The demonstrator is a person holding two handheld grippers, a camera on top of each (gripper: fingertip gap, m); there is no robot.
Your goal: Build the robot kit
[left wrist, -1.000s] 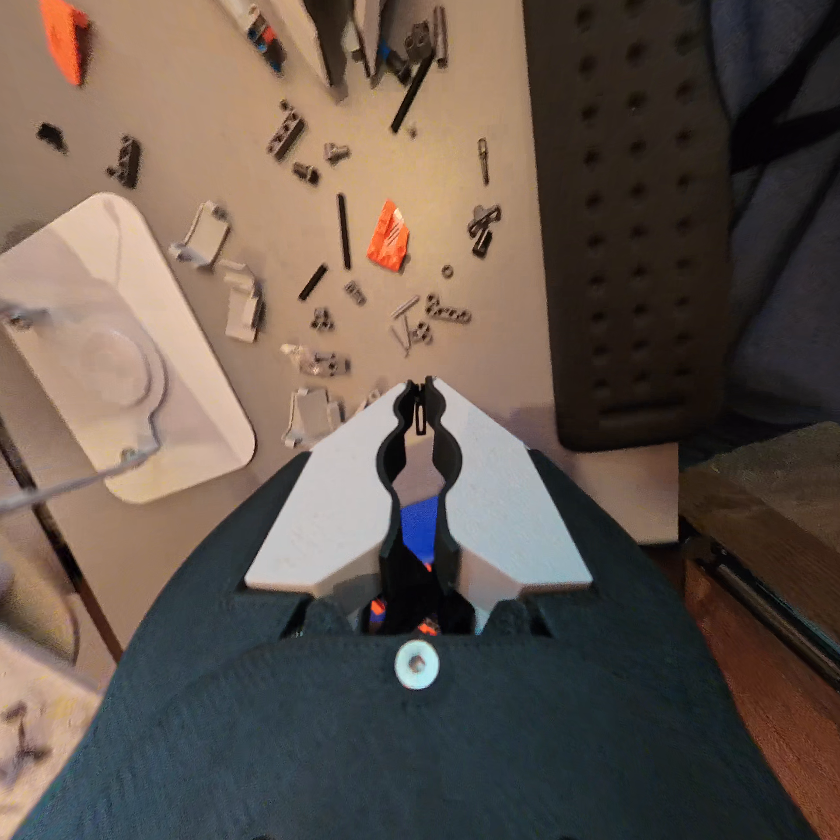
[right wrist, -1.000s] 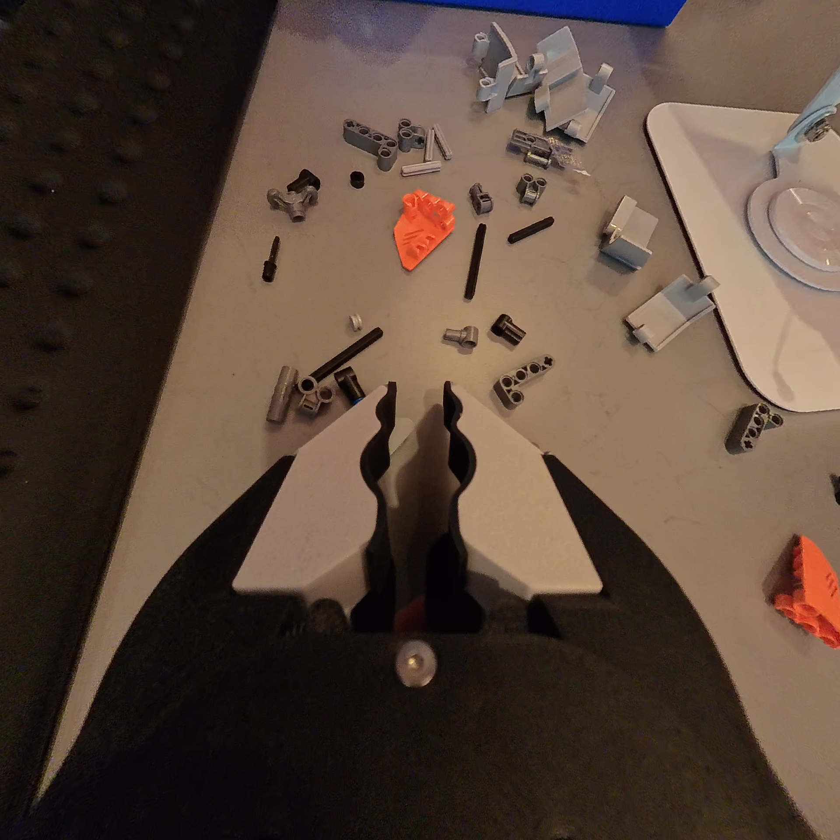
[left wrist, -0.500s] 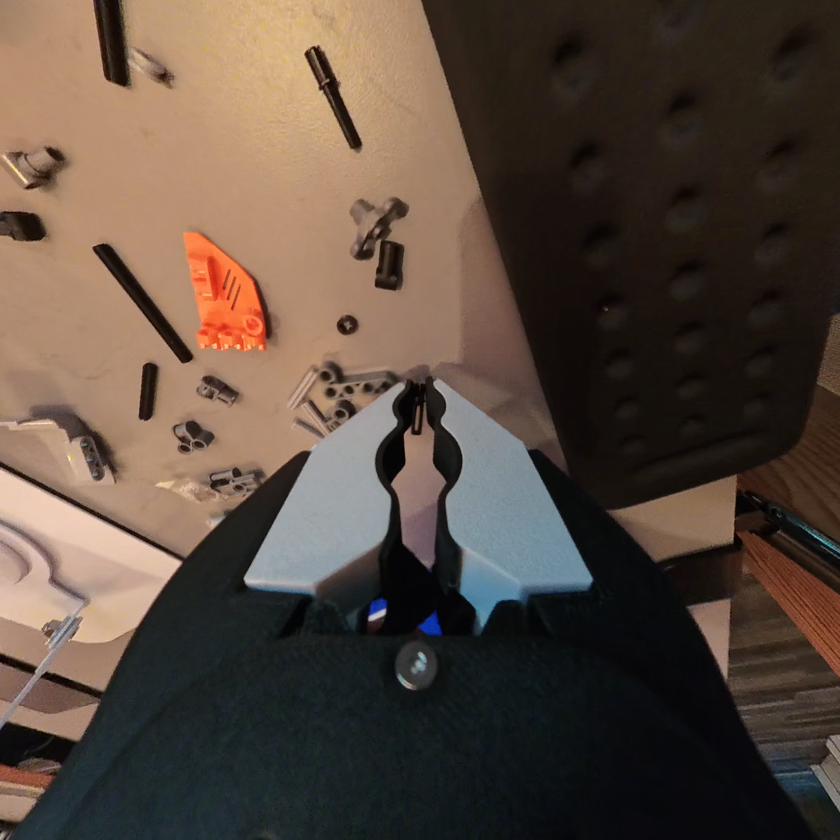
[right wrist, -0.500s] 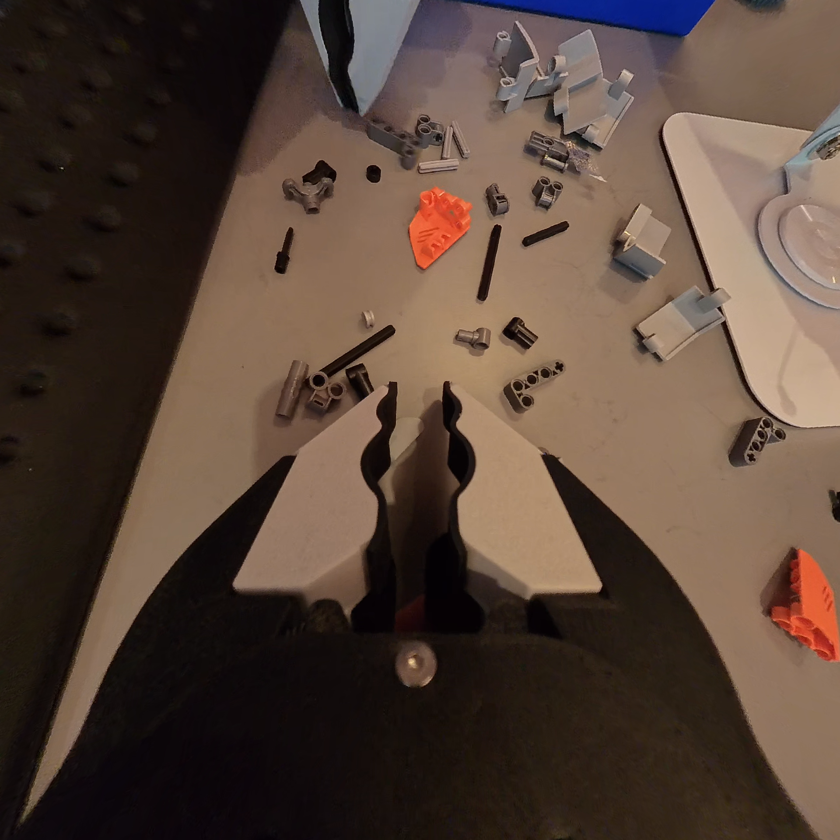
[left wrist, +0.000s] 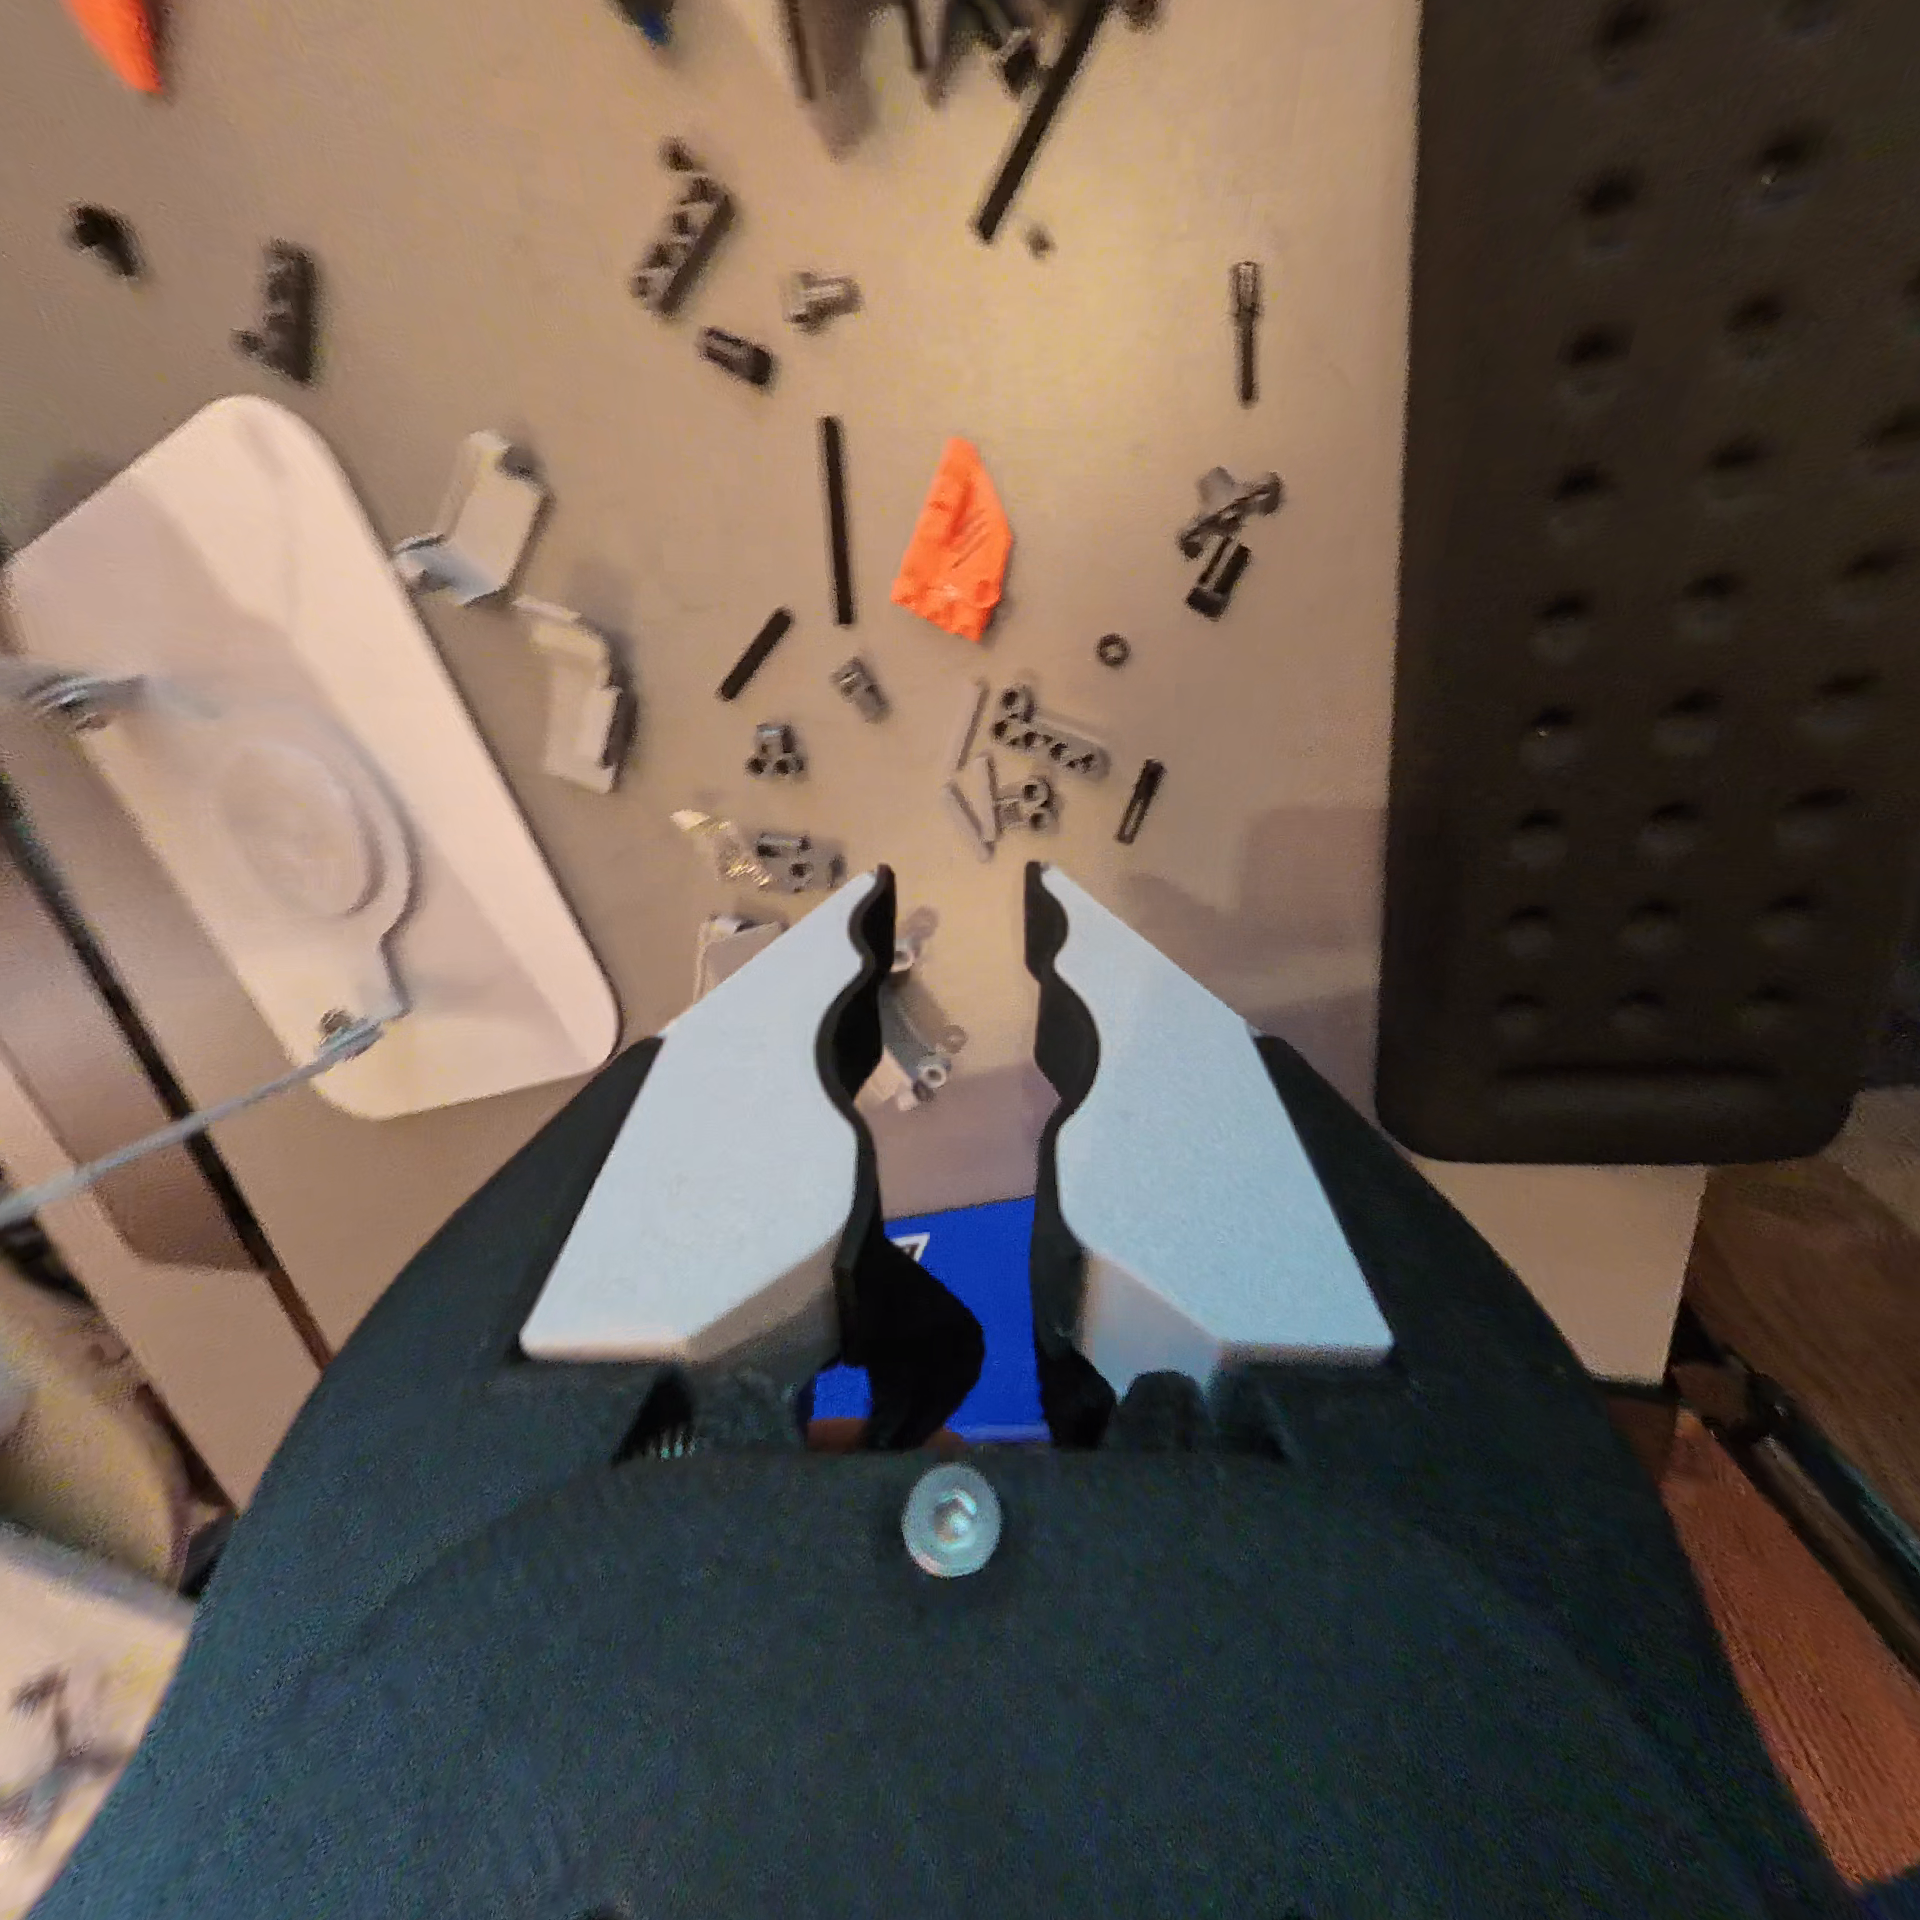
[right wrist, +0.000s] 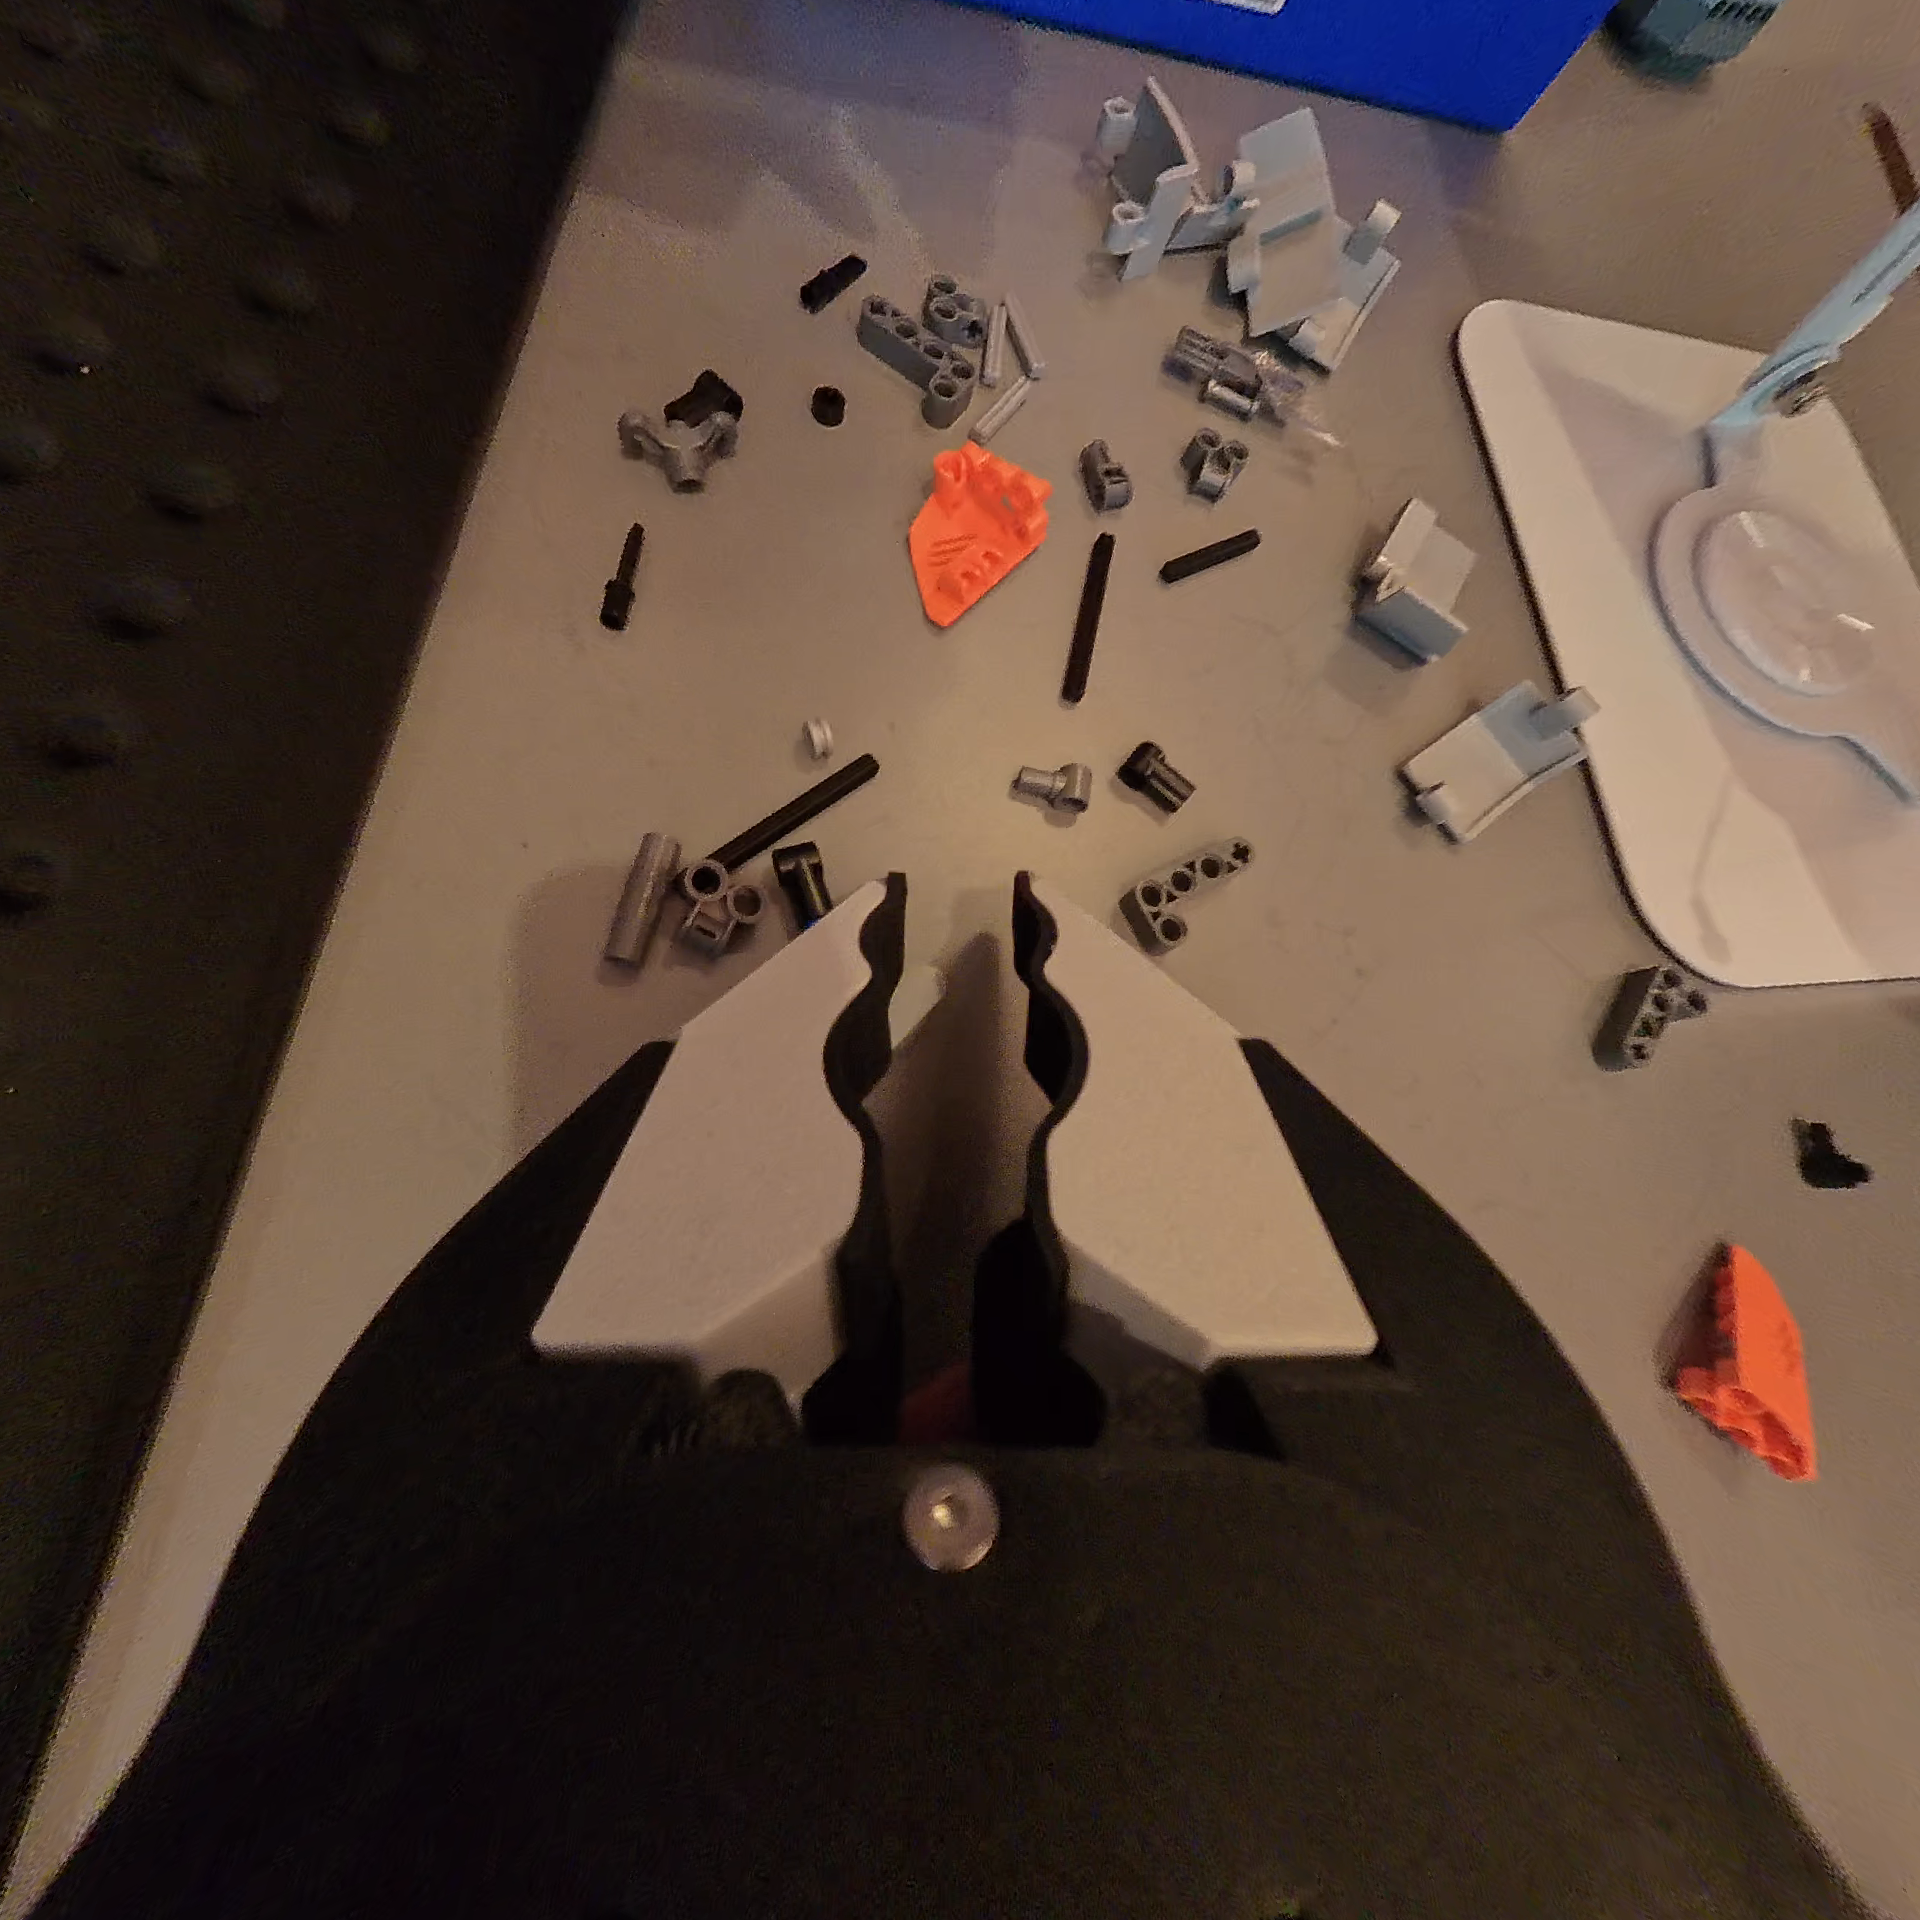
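Tongs, left (left wrist: 958,883): parted, empty, above small grey plastic connector pieces (left wrist: 1023,805). Tongs, right (right wrist: 958,894): parted, empty, beside grey L-shaped plastic beam (right wrist: 1184,891) on grey bench (right wrist: 1351,1122).

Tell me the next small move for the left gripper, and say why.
Probably ease the left gripper down and slightly forward onto the grey connector cluster. Its fingers are apart with nothing between them, and that cluster lies just beyond the tips on the table.
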